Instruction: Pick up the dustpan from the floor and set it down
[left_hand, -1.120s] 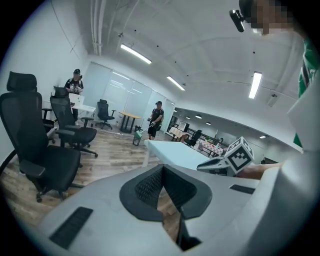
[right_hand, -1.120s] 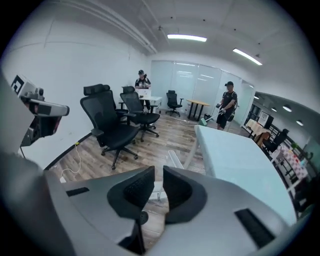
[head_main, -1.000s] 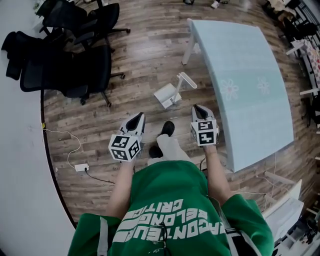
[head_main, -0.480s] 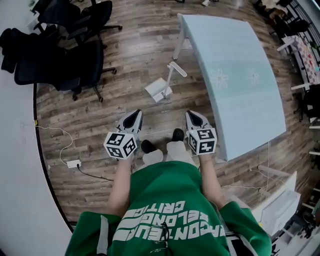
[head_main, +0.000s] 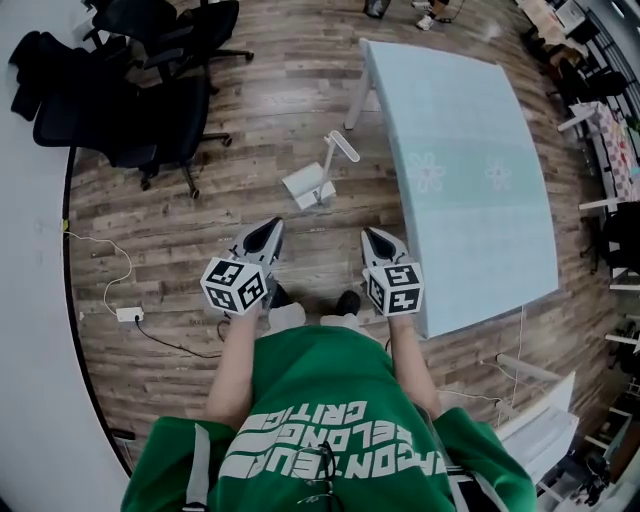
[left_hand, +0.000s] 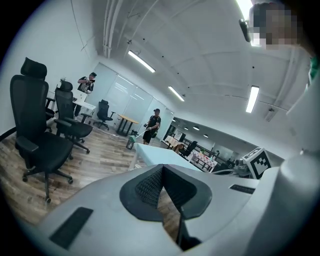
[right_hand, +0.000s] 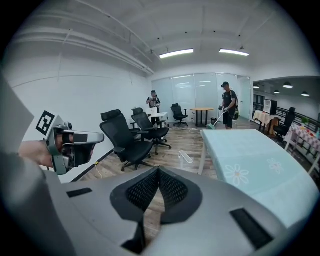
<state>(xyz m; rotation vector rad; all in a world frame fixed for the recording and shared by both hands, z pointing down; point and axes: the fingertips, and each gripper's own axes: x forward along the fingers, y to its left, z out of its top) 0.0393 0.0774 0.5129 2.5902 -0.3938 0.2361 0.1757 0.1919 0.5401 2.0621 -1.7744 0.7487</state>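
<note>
In the head view the white dustpan (head_main: 303, 187) stands on the wood floor (head_main: 200, 240) in the upper middle of the frame, left of the pale blue tabletop (head_main: 470, 120) and well apart from the left tool (head_main: 270, 229) and right tool (head_main: 372, 238) below it. In the left gripper view the left tool (left_hand: 161, 169) is pressed together with nothing between its jaws. In the right gripper view the right tool (right_hand: 158, 170) is likewise pressed together and empty, with the dustpan (right_hand: 186, 156) on the floor at frame centre.

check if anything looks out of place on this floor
The white dustpan sits alone on the open wood floor by the table leg, in the walkway. A corded white adapter also lies loose near the wall.
</note>
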